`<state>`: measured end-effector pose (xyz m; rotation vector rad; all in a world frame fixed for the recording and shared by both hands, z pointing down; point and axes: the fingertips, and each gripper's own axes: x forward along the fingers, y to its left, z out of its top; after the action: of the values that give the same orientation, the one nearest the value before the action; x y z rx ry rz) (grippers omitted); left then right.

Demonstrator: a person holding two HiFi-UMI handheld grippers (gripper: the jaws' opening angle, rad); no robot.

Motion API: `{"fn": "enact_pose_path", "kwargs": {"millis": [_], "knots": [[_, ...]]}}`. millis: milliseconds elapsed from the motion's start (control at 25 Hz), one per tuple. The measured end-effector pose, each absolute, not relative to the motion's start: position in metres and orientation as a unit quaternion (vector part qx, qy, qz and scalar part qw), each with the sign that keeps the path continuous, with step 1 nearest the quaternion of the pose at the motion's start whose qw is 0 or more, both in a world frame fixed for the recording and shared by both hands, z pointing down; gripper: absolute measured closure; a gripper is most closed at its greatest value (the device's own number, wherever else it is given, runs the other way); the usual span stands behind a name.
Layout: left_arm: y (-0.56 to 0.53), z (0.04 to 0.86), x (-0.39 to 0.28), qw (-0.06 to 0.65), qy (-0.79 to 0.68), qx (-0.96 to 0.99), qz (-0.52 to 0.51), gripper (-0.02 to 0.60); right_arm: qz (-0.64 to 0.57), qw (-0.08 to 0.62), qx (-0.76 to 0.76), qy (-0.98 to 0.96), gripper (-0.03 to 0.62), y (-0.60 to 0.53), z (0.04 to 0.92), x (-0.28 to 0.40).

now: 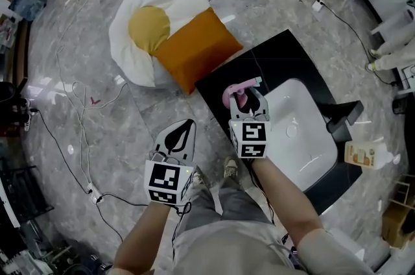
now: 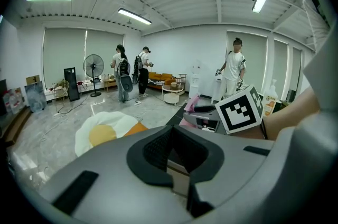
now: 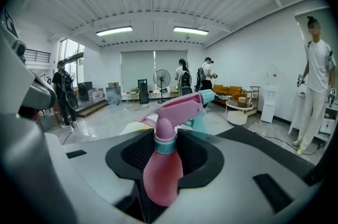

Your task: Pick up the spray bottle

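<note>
Hanging nearest at 7 o'clock in the head view, the left gripper (image 1: pixel 187 128) has its fingers together on nothing. At 2 o'clock from it, the right gripper (image 3: pixel 166 138) has its fingers clamped on the teal collar of the pink spray bottle (image 3: pixel 161 167), which is upright at the near edge of the black table (image 1: pixel 272 53). The bottle is probably light, slick plastic, so the stiff neck under the trigger head looks like the surest hold.
</note>
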<state>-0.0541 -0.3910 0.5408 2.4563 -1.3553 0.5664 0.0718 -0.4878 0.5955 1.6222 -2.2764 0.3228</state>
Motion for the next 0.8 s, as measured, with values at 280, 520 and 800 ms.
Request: {"fn": "enact_pose_path", "kwargs": {"millis": [280, 520, 800], "knots": [[-0.391, 0.51, -0.063, 0.125, -0.472, 0.855, 0.177, 0.561, 0.103, 0.151, 0.528, -0.829, 0.433, -0.479, 0.547, 0.062], [-0.389, 0.46, -0.068, 0.087, -0.473, 0.864, 0.15, 0.561, 0.075, 0.123, 0.508, -0.849, 0.433, -0.461, 0.47, 0.055], [-0.382, 0.4, -0.084, 0.052, -0.481, 0.867, 0.121, 0.561, 0.053, 0.089, 0.492, -0.865, 0.433, -0.42, 0.382, 0.047]]}}
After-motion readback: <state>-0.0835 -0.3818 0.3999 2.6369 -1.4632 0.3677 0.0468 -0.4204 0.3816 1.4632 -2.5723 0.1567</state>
